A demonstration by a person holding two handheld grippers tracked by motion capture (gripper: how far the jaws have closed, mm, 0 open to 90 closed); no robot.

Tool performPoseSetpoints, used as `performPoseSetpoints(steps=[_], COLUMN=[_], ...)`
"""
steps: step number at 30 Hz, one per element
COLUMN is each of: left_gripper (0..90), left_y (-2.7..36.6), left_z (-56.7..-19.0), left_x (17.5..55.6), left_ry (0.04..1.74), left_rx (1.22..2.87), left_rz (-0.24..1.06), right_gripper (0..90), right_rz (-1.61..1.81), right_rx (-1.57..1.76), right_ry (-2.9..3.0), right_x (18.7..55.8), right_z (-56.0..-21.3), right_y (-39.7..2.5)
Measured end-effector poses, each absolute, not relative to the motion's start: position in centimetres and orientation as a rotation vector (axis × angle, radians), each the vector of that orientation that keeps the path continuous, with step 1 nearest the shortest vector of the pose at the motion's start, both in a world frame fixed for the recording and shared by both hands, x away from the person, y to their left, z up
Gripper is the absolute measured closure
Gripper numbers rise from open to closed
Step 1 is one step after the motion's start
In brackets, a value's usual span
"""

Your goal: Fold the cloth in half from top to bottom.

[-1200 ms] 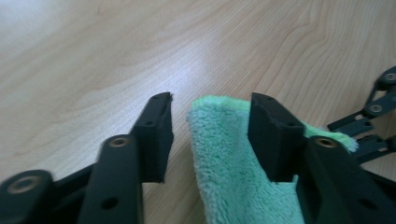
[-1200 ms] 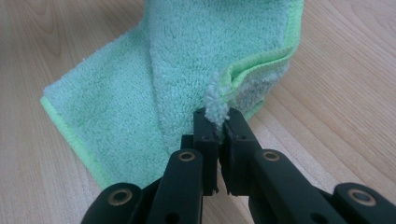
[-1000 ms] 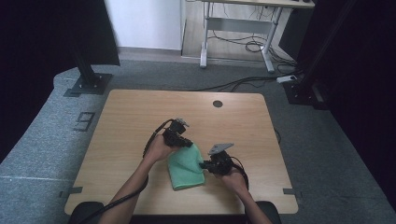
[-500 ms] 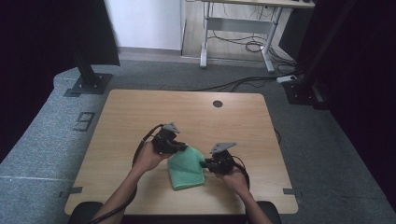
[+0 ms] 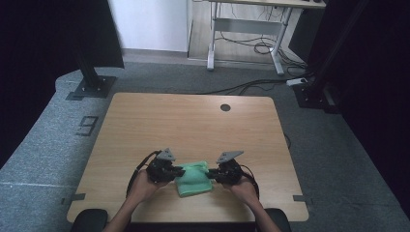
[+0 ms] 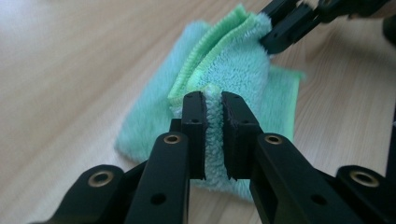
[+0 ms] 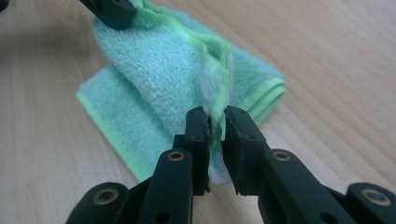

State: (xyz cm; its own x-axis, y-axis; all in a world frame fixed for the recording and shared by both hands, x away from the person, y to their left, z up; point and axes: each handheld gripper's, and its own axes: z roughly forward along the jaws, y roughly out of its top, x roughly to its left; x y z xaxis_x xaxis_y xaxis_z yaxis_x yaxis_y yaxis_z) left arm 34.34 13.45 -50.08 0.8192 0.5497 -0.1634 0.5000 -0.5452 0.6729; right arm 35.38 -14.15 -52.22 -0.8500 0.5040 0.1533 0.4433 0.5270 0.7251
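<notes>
Left gripper [image 6: 213, 135]: we see its jaws pressed together on a fold of the green towel [image 6: 224, 60], pile squeezed up between the two black pads.
Right gripper [image 7: 216, 140]: we record its jaws likewise clamped on the towel's edge, the light green hem caught between them.
Opposite ends: in the left gripper view the other gripper's black jaws pinch the towel's far upper corner; the right gripper view shows the same from its side.
Towel, texture: fluffy terry, mint green, with a brighter lime stitched border along the edges.
Towel, shape: folded; its upper layers are lifted into a ridge between the two grips, while the lower layer lies flat on the wood.
Towel, location: from the high view we place the towel [image 5: 193, 178] near the front edge of the table [image 5: 193, 121], between the left gripper [image 5: 170, 170] and right gripper [image 5: 220, 172].
Hands: one hand behind each gripper, forearms entering from the bottom of the high view.
Table: light wood, a round dark hole near its far edge.
</notes>
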Motion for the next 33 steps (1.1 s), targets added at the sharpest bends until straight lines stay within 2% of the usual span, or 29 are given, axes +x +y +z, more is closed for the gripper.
performPoseSetpoints(steps=[8, 11, 24, 26, 27, 29, 33], left_gripper=[71.1, 70.7, 71.1, 68.0, 64.7, 61.0, 56.8], left_y=[13.7, 13.8, 14.2, 14.4, 14.4, 14.6, 14.8], left_z=[-52.2, -52.9, -53.4, -52.9, -52.8, -52.3, -51.5], left_x=[32.7, 32.9, 38.2, 38.5, 38.5, 38.4, 38.3], left_ry=[0.788, 0.791, 0.809, 0.820, 0.820, 0.814, 0.807], left_rx=[2.279, 2.273, 2.224, 2.221, 2.216, 2.214, 2.209], left_rz=[0.154, 0.176, 0.186, 0.178, 0.176, 0.180, 0.157], right_gripper=[81.4, 81.6, 82.1, 78.1, 72.7, 70.0, 58.8], right_rz=[1.203, 1.185, 1.190, 1.184, 1.180, 1.188, 1.198], right_rx=[0.813, 0.809, 0.864, 0.867, 0.865, 0.864, 0.869], right_ry=[2.729, 2.739, 2.692, 2.683, 2.672, 2.661, 2.630], right_x=[34.6, 34.6, 36.6, 37.0, 37.1, 37.2, 37.7], right_z=[-53.0, -53.3, -53.7, -53.5, -53.3, -52.8, -51.7], right_y=[-13.3, -13.0, -12.4, -12.4, -12.4, -12.5, -12.6])
